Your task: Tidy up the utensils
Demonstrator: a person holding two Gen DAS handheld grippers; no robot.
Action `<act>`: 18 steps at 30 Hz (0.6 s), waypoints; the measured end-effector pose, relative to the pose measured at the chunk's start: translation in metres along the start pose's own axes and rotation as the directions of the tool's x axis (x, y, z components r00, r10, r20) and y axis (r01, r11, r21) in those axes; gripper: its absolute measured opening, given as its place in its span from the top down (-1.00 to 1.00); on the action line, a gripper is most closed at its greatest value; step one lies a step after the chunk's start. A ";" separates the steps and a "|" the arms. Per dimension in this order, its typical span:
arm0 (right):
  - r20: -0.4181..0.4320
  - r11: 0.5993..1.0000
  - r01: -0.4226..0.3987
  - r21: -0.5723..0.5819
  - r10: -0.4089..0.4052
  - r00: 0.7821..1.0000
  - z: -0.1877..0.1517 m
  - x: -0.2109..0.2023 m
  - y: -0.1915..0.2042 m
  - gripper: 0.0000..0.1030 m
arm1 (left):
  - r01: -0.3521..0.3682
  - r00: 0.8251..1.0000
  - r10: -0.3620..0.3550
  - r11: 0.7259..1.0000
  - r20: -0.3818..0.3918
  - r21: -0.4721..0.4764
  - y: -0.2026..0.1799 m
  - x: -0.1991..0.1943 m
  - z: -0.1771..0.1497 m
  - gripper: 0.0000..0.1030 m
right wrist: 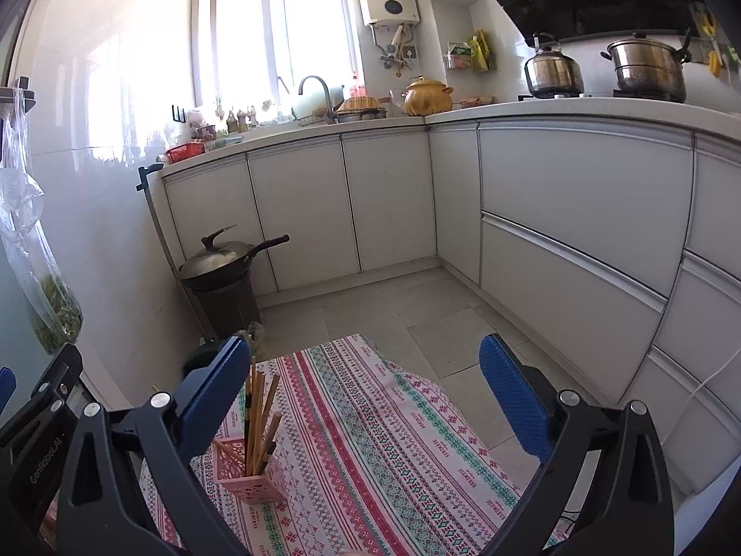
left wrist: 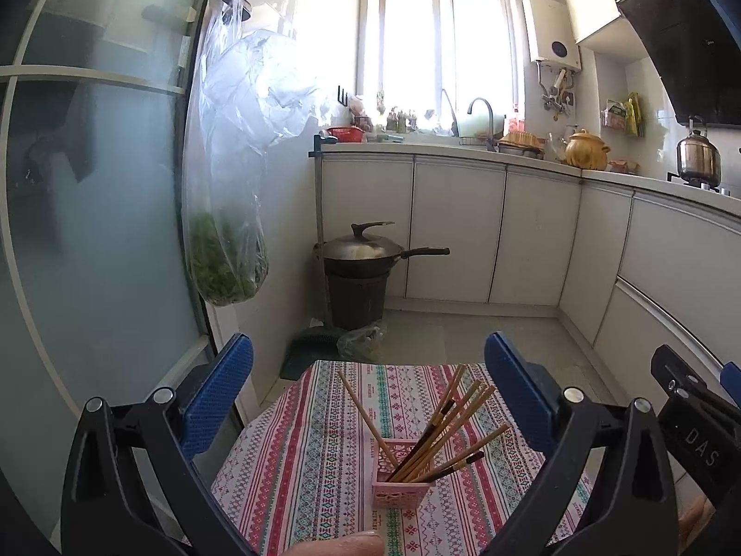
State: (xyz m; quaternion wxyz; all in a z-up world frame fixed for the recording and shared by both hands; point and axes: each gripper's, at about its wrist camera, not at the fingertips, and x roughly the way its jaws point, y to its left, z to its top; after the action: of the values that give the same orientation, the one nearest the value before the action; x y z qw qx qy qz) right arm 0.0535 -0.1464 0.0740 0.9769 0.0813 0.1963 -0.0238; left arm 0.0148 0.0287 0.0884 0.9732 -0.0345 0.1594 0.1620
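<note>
A pink lattice holder [left wrist: 398, 482] stands on the patterned tablecloth [left wrist: 301, 463] with several wooden chopsticks [left wrist: 444, 435] leaning out of it. My left gripper [left wrist: 370, 389] hovers above and behind it, wide open, nothing between its blue pads [left wrist: 217, 394]. In the right wrist view the pink lattice holder [right wrist: 252, 479] with its chopsticks [right wrist: 259, 412] sits low at the left, beside the left finger. My right gripper [right wrist: 366, 384] is wide open and empty, over the tablecloth [right wrist: 370, 440]. The other gripper's body shows at each view's edge.
White floor cabinets [right wrist: 555, 213] run along the back and right. A lidded wok on a dark bin [left wrist: 361, 273] stands by the wall. A plastic bag of greens [left wrist: 227, 250] hangs at the left on a glass door. Tiled floor lies beyond the table's far edge. A fingertip [left wrist: 352, 544] shows at the bottom.
</note>
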 end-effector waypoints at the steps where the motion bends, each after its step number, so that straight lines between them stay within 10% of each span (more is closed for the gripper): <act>1: -0.003 1.000 0.002 -0.005 -0.002 1.000 -0.001 0.001 0.001 -0.87 | 0.003 1.000 -0.003 1.000 -0.001 0.002 0.000 0.000 0.000 -0.86; 18: -0.042 1.000 0.002 -0.016 -0.003 0.999 -0.009 0.014 0.004 -0.87 | 0.006 0.999 -0.006 1.000 -0.042 0.004 -0.001 0.008 -0.006 -0.86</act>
State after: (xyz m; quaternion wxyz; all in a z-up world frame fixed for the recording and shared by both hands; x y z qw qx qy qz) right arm 0.0634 -0.1414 0.0612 0.9731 0.0738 0.2172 -0.0218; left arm 0.0204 0.0299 0.0801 0.9702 -0.0361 0.1799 0.1580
